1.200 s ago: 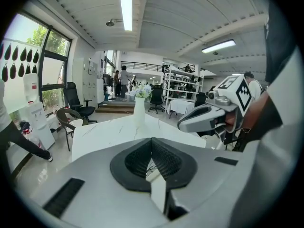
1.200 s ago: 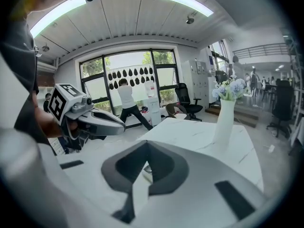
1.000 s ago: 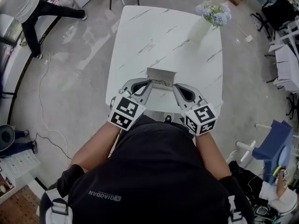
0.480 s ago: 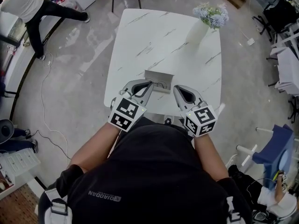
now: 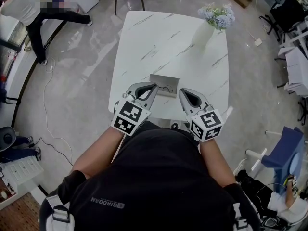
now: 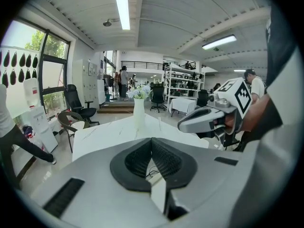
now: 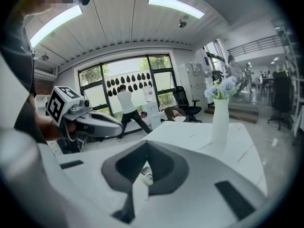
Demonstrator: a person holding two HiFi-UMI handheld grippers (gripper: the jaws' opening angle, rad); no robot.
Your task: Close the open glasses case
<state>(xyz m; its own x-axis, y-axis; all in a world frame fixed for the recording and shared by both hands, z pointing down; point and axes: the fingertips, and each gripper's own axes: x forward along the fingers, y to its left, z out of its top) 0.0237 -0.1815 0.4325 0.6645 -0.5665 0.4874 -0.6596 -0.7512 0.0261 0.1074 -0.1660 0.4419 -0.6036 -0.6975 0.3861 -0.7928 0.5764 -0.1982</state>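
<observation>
The glasses case (image 5: 164, 79) lies near the counter's (image 5: 144, 37) front edge with its lid apparently up, so the closing looks not yet done. The left gripper (image 5: 154, 86) and right gripper (image 5: 182, 91) sit just beside the case on either side, fingers pressed together and empty.

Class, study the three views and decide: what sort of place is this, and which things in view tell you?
Probably an open-plan office or workshop: swivel office chairs, metal storage shelving and ceiling strip lights show beyond a white marble-look table.
</observation>
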